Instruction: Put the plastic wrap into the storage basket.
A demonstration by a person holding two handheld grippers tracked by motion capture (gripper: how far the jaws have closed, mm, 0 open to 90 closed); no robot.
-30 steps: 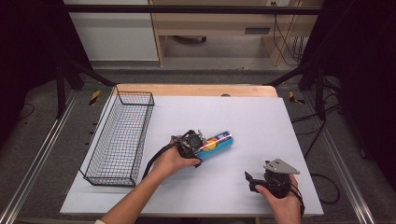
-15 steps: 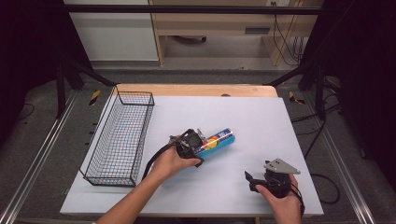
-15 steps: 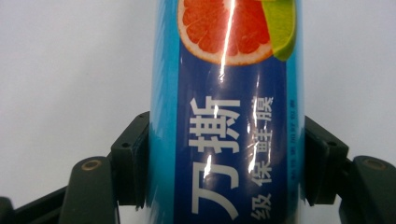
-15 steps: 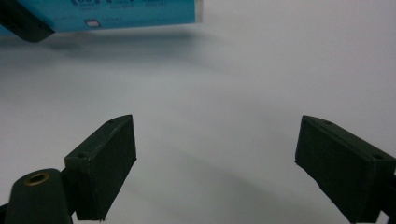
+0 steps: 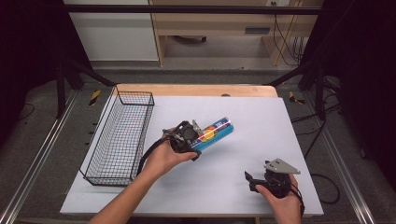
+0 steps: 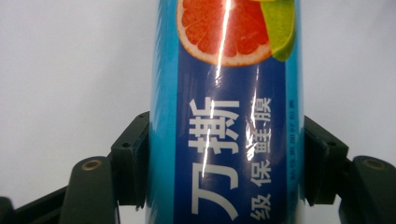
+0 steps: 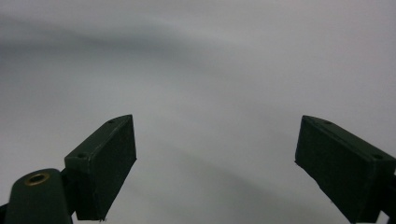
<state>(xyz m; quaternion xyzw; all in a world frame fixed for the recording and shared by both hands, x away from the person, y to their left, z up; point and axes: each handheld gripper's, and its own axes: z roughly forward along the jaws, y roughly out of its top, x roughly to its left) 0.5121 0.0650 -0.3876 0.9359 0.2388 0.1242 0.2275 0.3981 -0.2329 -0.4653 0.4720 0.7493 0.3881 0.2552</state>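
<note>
Blue cylindrical cling-film tube with grapefruit print (image 5: 212, 134): clamped between left gripper (image 5: 192, 135) jaws, above white table (image 5: 252, 121). Black wire basket (image 5: 119, 135): holds nothing visible, so any placing likely remains. Right gripper (image 5: 261, 179): jaws wide apart, holding nothing.

The left tool (image 6: 224, 168) grips a blue box (image 6: 224, 116) from both sides; its label shows a cut grapefruit (image 6: 224, 28), above the white table (image 6: 70, 70).

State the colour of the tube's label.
Blue tube, grapefruit and lime picture; clearest in the left gripper view.

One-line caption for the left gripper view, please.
Left gripper jaws clamp a blue cling-film tube printed with citrus slices, over the white table.
</note>
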